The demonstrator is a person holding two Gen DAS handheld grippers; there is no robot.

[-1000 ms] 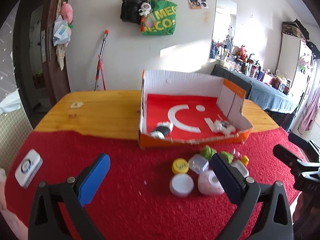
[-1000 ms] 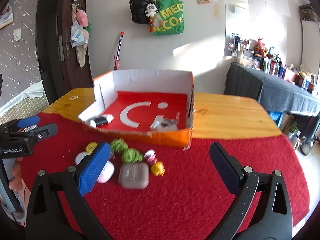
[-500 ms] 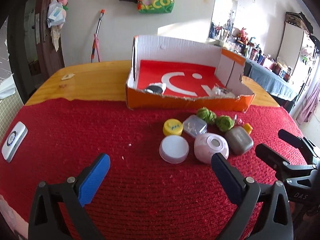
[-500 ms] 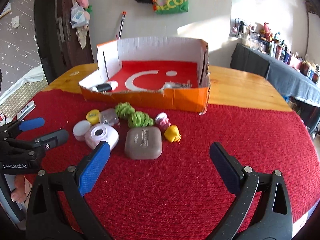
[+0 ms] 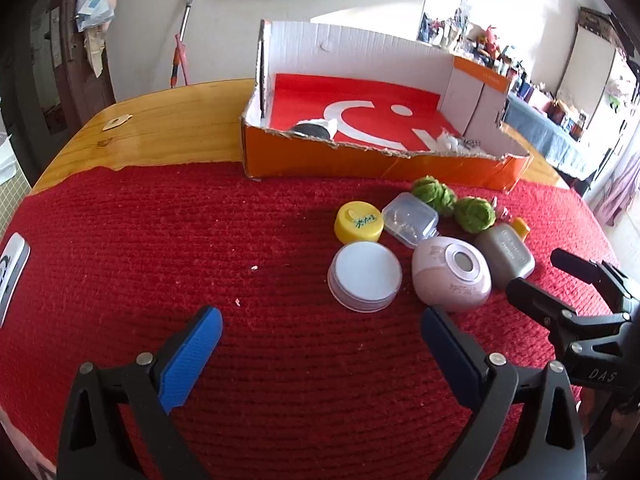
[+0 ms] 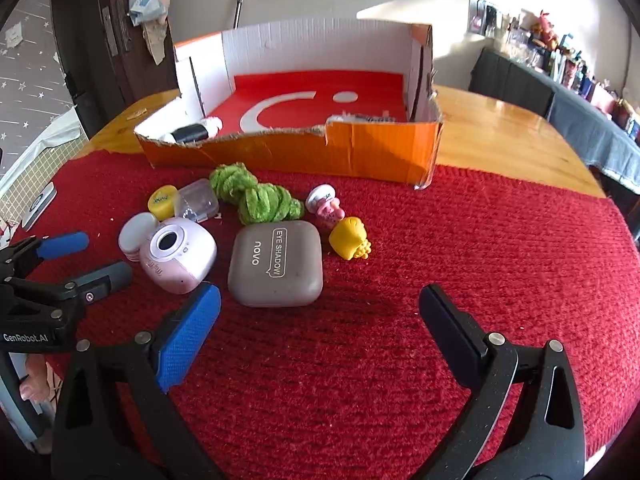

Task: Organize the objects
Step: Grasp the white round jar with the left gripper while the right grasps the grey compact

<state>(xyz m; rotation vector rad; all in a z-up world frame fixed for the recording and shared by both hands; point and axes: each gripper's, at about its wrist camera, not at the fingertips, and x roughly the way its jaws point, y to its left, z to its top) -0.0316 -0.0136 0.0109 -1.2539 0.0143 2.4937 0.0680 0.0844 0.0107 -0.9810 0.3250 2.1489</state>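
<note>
Grey eye-shadow case [image 6: 276, 264] lies just ahead of our right claw [image 6: 320, 312] — both claws released, left claw [image 5: 322, 336] empty too. We centre it between the fingers, then clench.

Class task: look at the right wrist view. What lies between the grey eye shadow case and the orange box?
In the right wrist view, green yarn lies between the eye shadow case and the box. A small pink figure sits beside it.
</note>
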